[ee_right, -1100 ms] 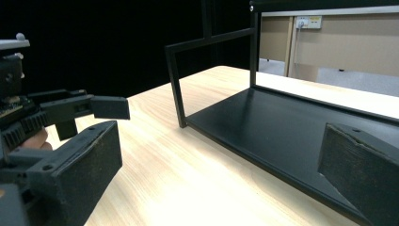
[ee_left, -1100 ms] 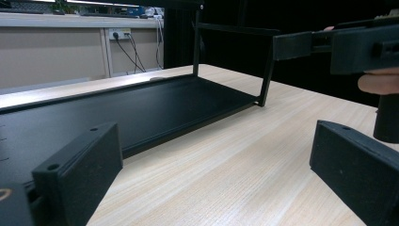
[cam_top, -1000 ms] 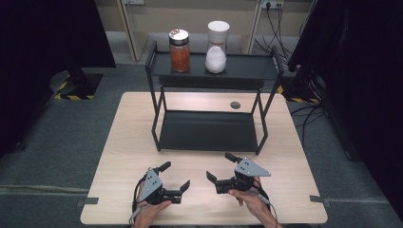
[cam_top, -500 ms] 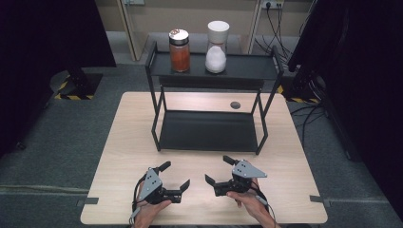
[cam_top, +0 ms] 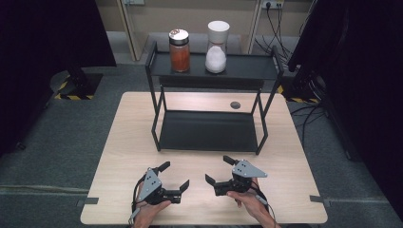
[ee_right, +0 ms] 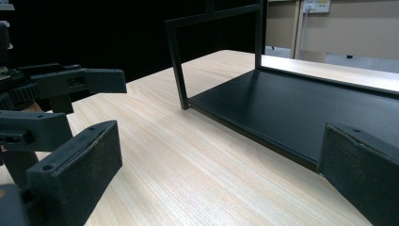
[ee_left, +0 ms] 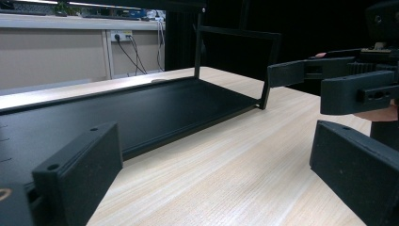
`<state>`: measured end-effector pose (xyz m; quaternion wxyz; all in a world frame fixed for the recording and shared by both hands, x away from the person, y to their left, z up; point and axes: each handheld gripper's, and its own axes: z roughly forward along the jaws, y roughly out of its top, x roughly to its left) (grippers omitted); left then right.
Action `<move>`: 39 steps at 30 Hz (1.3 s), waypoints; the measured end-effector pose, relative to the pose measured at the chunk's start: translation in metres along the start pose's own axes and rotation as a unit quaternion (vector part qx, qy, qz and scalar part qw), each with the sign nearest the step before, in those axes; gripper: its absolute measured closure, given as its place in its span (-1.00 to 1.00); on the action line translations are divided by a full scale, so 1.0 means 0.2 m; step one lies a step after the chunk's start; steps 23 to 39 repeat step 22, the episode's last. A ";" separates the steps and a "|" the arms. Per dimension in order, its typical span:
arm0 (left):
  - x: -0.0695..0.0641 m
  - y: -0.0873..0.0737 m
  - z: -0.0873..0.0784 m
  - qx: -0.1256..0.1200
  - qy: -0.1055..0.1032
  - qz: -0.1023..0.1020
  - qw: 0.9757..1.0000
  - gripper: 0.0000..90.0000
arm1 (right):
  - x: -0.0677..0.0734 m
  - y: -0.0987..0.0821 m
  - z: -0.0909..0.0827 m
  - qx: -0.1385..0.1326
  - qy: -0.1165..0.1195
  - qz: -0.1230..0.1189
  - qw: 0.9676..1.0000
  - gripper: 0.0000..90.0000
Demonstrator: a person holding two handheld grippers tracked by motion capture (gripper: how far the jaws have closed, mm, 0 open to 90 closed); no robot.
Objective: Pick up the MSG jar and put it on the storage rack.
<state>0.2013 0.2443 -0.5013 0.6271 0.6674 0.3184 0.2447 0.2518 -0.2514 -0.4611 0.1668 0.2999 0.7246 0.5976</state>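
The wooden table (cam_top: 119, 142) is carrying a black 2-tier rack (cam_top: 209, 130). On its top shelf, an orange-filled jar (cam_top: 179, 51) and a white-filled jar (cam_top: 216, 47) are standing side by side. Nearer me, the left gripper (cam_top: 174, 176) and right gripper (cam_top: 217, 170) are resting on the tabletop, jaws spread wide, gripping nothing, facing each other.
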 end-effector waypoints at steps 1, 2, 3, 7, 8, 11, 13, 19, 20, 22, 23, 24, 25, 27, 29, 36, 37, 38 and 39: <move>0.00 0.00 0.00 0.000 0.000 0.001 1.000 -0.95 | 0.00 0.00 0.00 0.000 0.000 0.000 1.000 -0.99; 0.00 0.00 0.00 0.000 -0.001 0.001 1.000 -0.95 | 0.00 0.00 0.00 0.000 -0.001 0.000 1.000 -0.99; 0.00 0.00 0.00 0.000 -0.001 0.001 1.000 -0.95 | 0.00 0.00 0.00 0.000 -0.002 -0.001 1.000 -0.99; 0.00 0.00 0.00 -0.001 0.001 0.000 1.000 -0.95 | -0.01 0.00 0.00 0.001 -0.001 0.000 1.000 -0.99; 0.00 0.00 0.00 -0.001 0.001 0.000 1.000 -0.95 | -0.01 0.00 0.00 0.002 -0.001 0.000 1.000 -0.99; 0.00 0.00 0.00 -0.001 0.001 0.001 1.000 -0.95 | -0.01 0.00 0.00 0.002 -0.001 0.001 1.000 -0.99; 0.00 0.00 0.00 -0.001 0.001 0.001 1.000 -0.95 | -0.01 0.00 0.00 0.002 -0.001 0.001 1.000 -0.99; 0.00 0.00 0.00 -0.002 0.003 0.001 1.000 -0.95 | -0.01 0.00 0.00 0.000 -0.002 0.003 1.000 -0.99; 0.00 0.00 0.00 -0.003 0.003 0.001 1.000 -0.95 | -0.01 0.00 0.00 -0.001 -0.002 0.003 1.000 -0.99; 0.00 0.00 0.00 -0.002 0.003 0.001 1.000 -0.95 | -0.01 0.00 0.00 -0.001 -0.002 0.004 1.000 -0.99; 0.00 0.00 0.00 -0.002 0.003 0.001 1.000 -0.95 | -0.01 0.00 0.00 -0.001 -0.002 0.004 1.000 -0.99; 0.00 0.00 0.00 -0.002 0.003 0.001 1.000 -0.95 | -0.01 0.00 0.00 -0.001 -0.002 0.004 1.000 -0.99; 0.00 0.00 0.00 -0.002 0.003 0.001 1.000 -0.95 | -0.01 0.00 0.00 -0.001 -0.002 0.004 1.000 -0.99; 0.00 0.00 0.00 -0.002 0.003 0.001 1.000 -0.95 | -0.01 0.00 0.00 -0.001 -0.002 0.004 1.000 -0.99; 0.00 0.00 0.00 -0.002 0.003 0.001 1.000 -0.95 | -0.01 0.00 0.00 -0.001 -0.002 0.004 1.000 -0.99; 0.00 0.00 0.00 -0.002 0.003 0.001 1.000 -0.95 | -0.01 0.00 0.00 -0.001 -0.002 0.004 1.000 -0.99; 0.00 0.00 0.00 -0.002 0.003 0.001 1.000 -0.95 | -0.01 0.00 0.00 -0.001 -0.002 0.004 1.000 -0.99; 0.00 0.00 0.00 -0.002 0.003 0.001 1.000 -0.95 | -0.01 0.00 0.00 -0.001 -0.002 0.004 1.000 -0.99; 0.00 0.00 0.00 -0.002 0.003 0.001 1.000 -0.95 | -0.01 0.00 0.00 -0.001 -0.002 0.004 1.000 -0.99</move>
